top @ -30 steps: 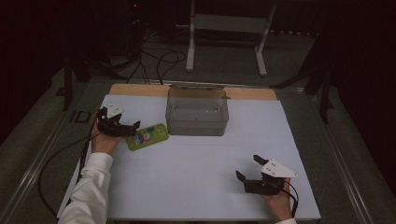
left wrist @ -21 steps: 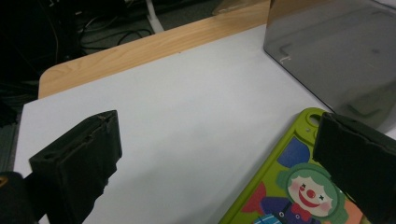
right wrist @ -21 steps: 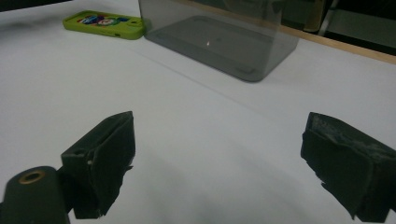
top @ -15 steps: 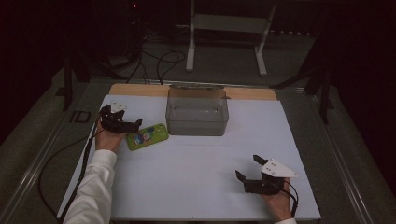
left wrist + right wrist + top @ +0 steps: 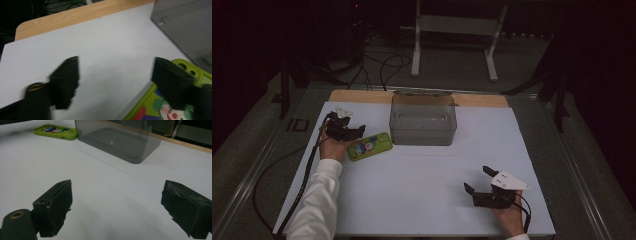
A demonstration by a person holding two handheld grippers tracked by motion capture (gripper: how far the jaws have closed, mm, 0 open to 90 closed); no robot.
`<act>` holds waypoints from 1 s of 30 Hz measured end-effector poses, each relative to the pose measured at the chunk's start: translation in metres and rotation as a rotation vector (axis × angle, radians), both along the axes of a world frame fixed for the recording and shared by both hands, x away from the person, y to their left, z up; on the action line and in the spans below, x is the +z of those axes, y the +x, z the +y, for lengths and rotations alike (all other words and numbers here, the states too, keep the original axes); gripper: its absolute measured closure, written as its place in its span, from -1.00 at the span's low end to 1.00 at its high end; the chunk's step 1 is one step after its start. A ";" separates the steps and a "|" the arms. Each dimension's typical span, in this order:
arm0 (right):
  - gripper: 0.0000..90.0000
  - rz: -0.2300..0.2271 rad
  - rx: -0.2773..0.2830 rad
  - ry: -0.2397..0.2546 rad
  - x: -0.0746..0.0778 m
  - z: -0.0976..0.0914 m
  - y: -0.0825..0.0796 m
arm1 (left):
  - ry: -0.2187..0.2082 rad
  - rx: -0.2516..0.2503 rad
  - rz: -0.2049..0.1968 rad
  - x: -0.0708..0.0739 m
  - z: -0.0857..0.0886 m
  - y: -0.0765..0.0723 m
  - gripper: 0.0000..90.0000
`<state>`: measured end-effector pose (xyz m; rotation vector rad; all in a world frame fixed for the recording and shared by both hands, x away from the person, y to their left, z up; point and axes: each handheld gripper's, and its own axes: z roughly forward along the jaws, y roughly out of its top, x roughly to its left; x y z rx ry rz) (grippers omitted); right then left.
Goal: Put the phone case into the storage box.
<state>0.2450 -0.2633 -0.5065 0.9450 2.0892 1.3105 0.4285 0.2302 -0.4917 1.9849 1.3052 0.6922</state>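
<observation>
Now my left gripper (image 5: 353,131) sits at the near end of the green phone case (image 5: 369,146), which lies flat on the white bench (image 5: 422,195) just beside the clear plastic box (image 5: 423,120). Its jaws have just been closing, one over the case's edge, not yet pinching it. My right gripper (image 5: 477,181) rests well apart, jaws spread, holding nothing.

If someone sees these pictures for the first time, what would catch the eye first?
Probably the bright green phone case with its cartoon print, lying on the white table sheet just left of the clear grey plastic box. Next, the left gripper at the case's left end, its jaws just closing, one over the case.
</observation>
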 end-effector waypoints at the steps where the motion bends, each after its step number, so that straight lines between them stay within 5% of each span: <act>1: -0.78 -0.001 0.000 0.000 0.000 0.000 0.000 | -0.010 -0.007 0.007 0.000 0.000 0.001 -0.12; 4: -0.78 -0.001 -0.001 -0.001 0.000 0.000 0.000 | -0.034 -0.038 0.036 -0.003 -0.002 0.003 0.32; 9: -0.78 -0.001 -0.001 -0.001 0.000 0.000 0.000 | -0.008 -0.040 0.060 -0.007 -0.007 0.006 0.98; 30: -0.78 -0.001 0.000 -0.004 0.000 0.000 0.000 | 0.076 -0.103 0.167 -0.030 -0.025 0.018 1.00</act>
